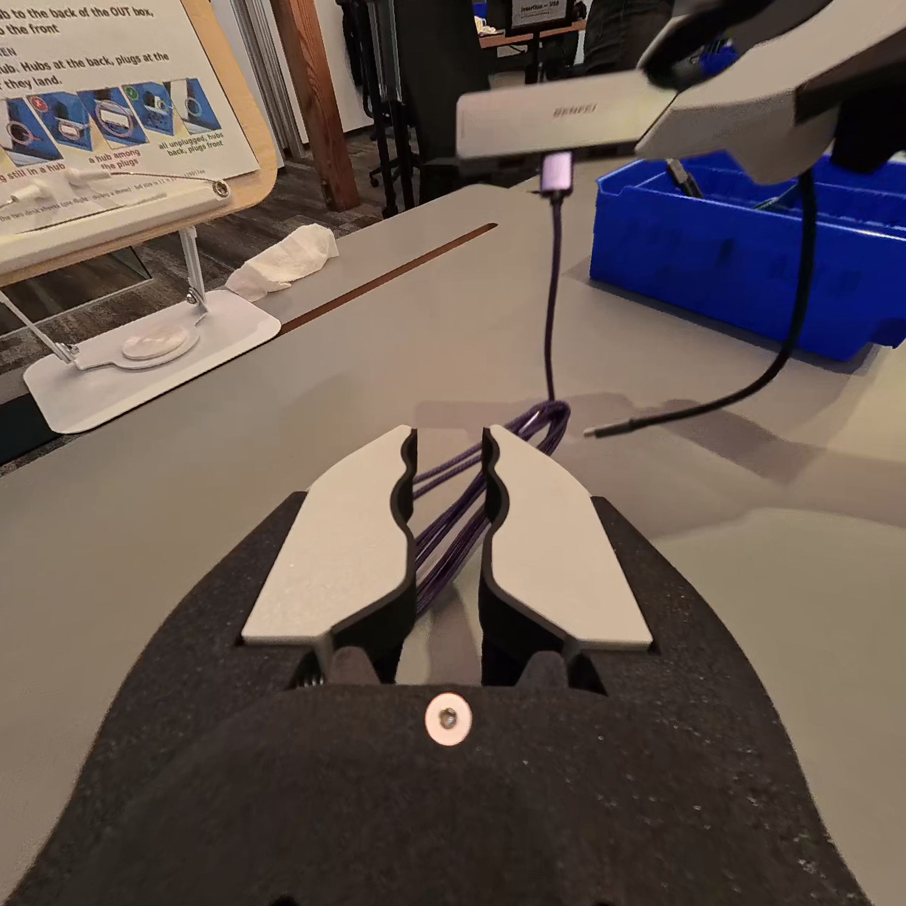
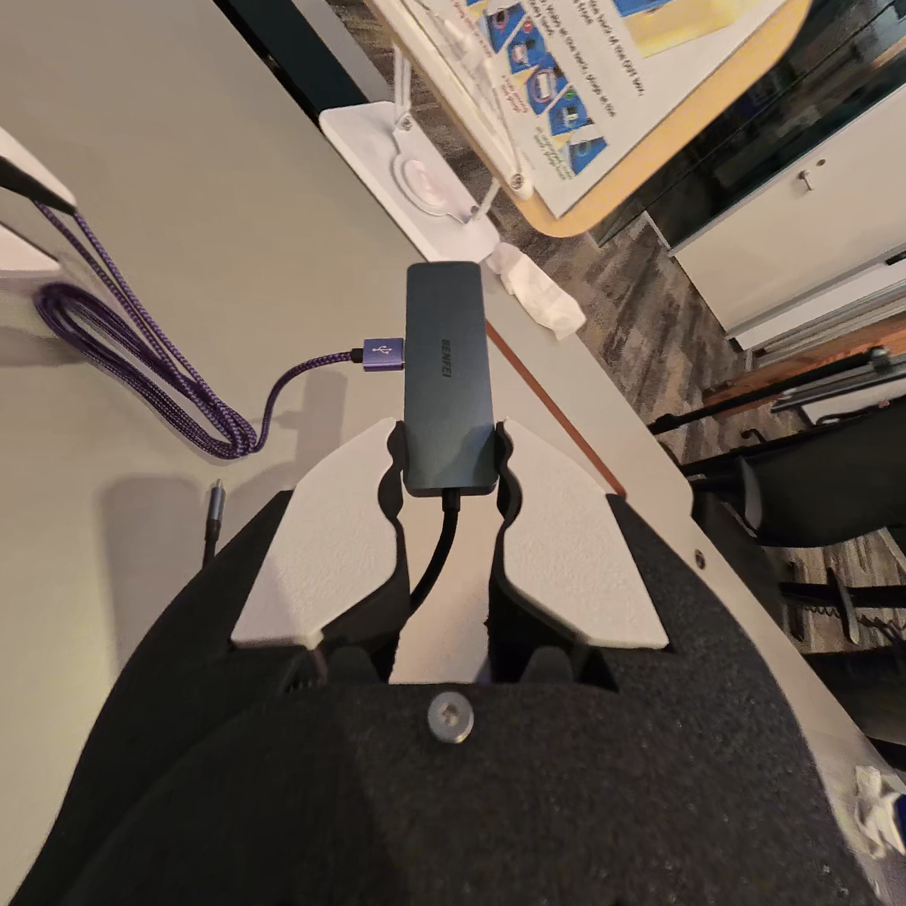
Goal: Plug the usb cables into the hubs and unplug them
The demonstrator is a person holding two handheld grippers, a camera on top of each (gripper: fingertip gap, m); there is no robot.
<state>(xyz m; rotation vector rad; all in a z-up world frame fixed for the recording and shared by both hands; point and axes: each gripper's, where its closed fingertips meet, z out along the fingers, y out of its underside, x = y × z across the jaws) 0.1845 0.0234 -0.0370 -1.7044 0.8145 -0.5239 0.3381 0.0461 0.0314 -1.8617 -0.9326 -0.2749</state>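
My right gripper [image 2: 448, 431] is shut on a grey USB hub [image 2: 443, 372] at its cable end and holds it above the table. A purple USB plug [image 2: 382, 355] sits in the hub's side port. Its braided purple cable [image 2: 147, 372] runs down to a coil on the table. In the left wrist view the hub [image 1: 564, 117] is up right, with the plug [image 1: 556, 171] hanging under it. My left gripper [image 1: 450, 434] is open low over the cable coil [image 1: 549, 426], whose strands run under the gap. The hub's own black lead ends in a loose plug [image 1: 595, 432] on the table.
A blue bin [image 1: 735, 274] with cables stands at the back right. An instruction board [image 1: 98, 122] on a white stand [image 1: 147, 353] is at the left. A crumpled white tissue [image 1: 289, 260] lies by the table edge. A brown slot [image 1: 392, 274] runs across the grey table. Spacing between my two grippers at the tips: around 15 cm.
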